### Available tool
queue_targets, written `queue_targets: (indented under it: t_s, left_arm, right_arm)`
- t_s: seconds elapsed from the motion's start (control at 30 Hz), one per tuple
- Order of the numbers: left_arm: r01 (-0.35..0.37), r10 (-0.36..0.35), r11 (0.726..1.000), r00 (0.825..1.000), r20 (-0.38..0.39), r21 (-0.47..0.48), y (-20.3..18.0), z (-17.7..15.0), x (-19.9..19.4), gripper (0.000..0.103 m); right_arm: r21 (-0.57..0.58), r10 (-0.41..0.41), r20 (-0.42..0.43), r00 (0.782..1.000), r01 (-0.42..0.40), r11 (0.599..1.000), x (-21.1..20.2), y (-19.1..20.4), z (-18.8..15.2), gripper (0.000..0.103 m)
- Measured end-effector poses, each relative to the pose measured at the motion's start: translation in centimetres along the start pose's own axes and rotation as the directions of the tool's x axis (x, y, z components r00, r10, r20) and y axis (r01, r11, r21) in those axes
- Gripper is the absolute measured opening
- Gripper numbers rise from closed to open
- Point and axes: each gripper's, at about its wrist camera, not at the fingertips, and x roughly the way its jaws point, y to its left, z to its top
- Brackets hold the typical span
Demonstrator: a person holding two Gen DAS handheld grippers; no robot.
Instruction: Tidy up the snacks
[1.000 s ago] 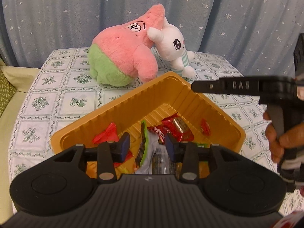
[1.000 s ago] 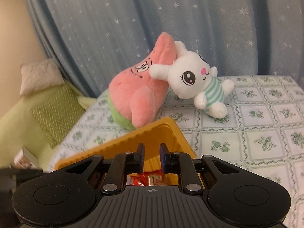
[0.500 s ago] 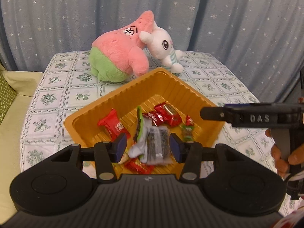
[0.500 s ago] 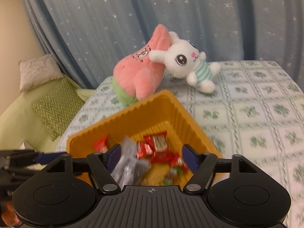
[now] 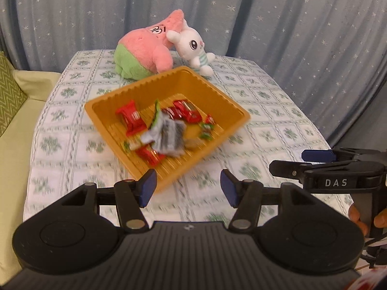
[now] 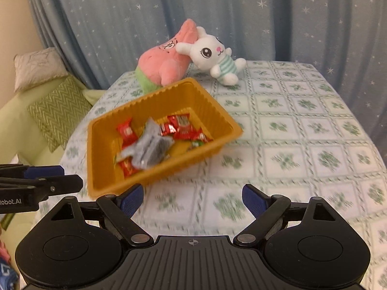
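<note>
Both hands were on the near side of the counter, clear of the orange tray, which sat toward the middle of the patterned cloth with the snacks loose inside it. Judging by how things lay, the step in hand was the pull-away after a drop: everything snack-like in view was already in the tray and none lay on the cloth around it. The next move would call either for another snack from somewhere outside these views, or for tidying what was heaped in the tray, and the frames did not say which.

From left to right in the tray: a red wrapper lay near the left wall, the grey-silver packet was crumpled across the middle on top of smaller pieces, more red wrappers sat toward the back, and small green-and-red sweets were scattered at the right.

The left tongs had just been opening and stood about half spread, with only bare cloth and the tray's near corner showing between the blue pads, touching neither. The right tongs had just been opening too and were spread fully wide, released, with nothing between them.

Behind the tray the pink plush and the white rabbit plush leaned together, apart from the work.
</note>
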Motion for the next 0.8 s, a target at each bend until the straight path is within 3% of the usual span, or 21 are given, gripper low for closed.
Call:
queue_targets:
  t_s: [0.33,0.8]
  left_arm:
    - [-0.028,0.028,1.000,1.000,-0.015,-0.009,-6.7,-4.9,-3.5,0.059]
    - [-0.045,0.045,0.999,0.999,-0.020,0.012,-13.9,-10.5,-7.4,0.061]
  right_arm:
    - [-0.065,0.001,-0.028,1.000,-0.002,0.998,-6.3,-1.8,-5.2,0.088]
    - [-0.007,0.013,-0.033,0.999,-0.013,1.000,-13.5,-5.2,-11.5,0.088]
